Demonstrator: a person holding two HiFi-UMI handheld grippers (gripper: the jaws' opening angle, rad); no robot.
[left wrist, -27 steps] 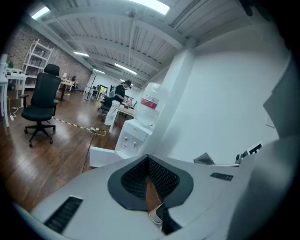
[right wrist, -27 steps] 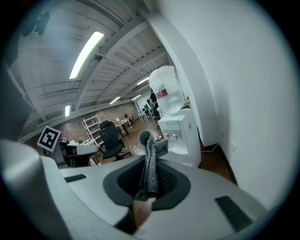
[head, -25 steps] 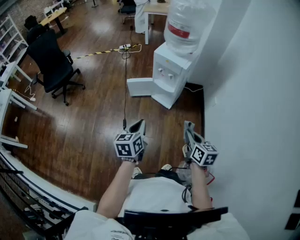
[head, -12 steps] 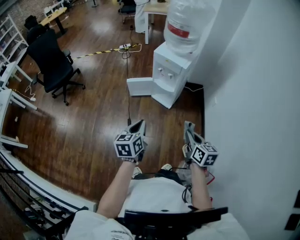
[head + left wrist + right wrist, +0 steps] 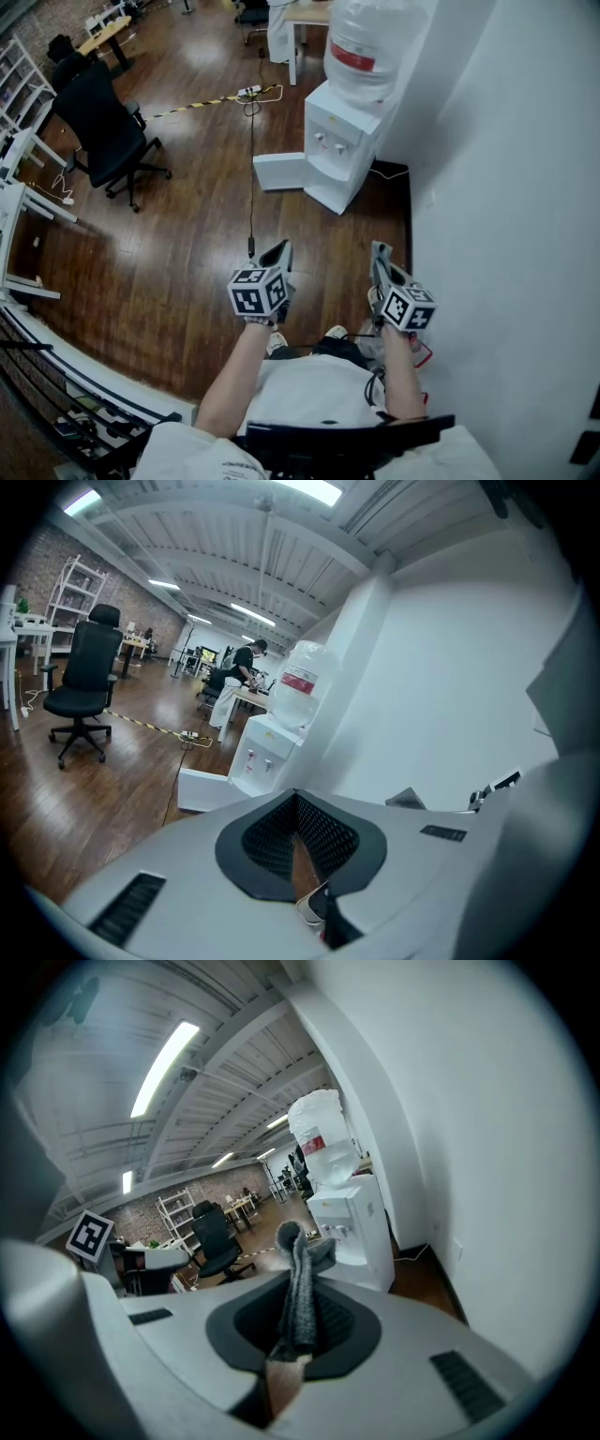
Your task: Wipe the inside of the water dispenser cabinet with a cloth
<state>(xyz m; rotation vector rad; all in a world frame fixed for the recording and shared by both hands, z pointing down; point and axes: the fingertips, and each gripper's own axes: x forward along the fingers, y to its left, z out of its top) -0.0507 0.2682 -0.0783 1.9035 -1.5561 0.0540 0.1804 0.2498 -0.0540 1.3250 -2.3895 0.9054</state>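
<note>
Stance before the water dispenser (image 5: 336,142), seen from my head and from both grippers. The dispenser stands against the white wall (image 5: 506,187), well ahead of me, with its bottle (image 5: 373,42) on top. Its cabinet door (image 5: 279,173) is swung open to the dispenser's left. From here I cannot see into the cabinet.

Right gripper (image 5: 378,251): my jaws are clenched on the grey cloth (image 5: 298,1302). A folded ridge of it stands up between the pads and points toward the dispenser. Left gripper (image 5: 278,251): my jaws are pressed together with nothing between them. Both are held well short of the dispenser, apart from each other, and neither touches it.

The wiping has not begun; the approach to the dispenser is the step in hand.

Hazards, as I judge them:
- Only a narrow fold of cloth is pinched, so dragging it on the cabinet walls could pull it free.
- A cable (image 5: 251,178) runs along the floor just left of the open door and could catch a foot or a gripper.
- The door could swing shut if knocked.
- A hard push inside could rock the dispenser and its bottle.
</note>
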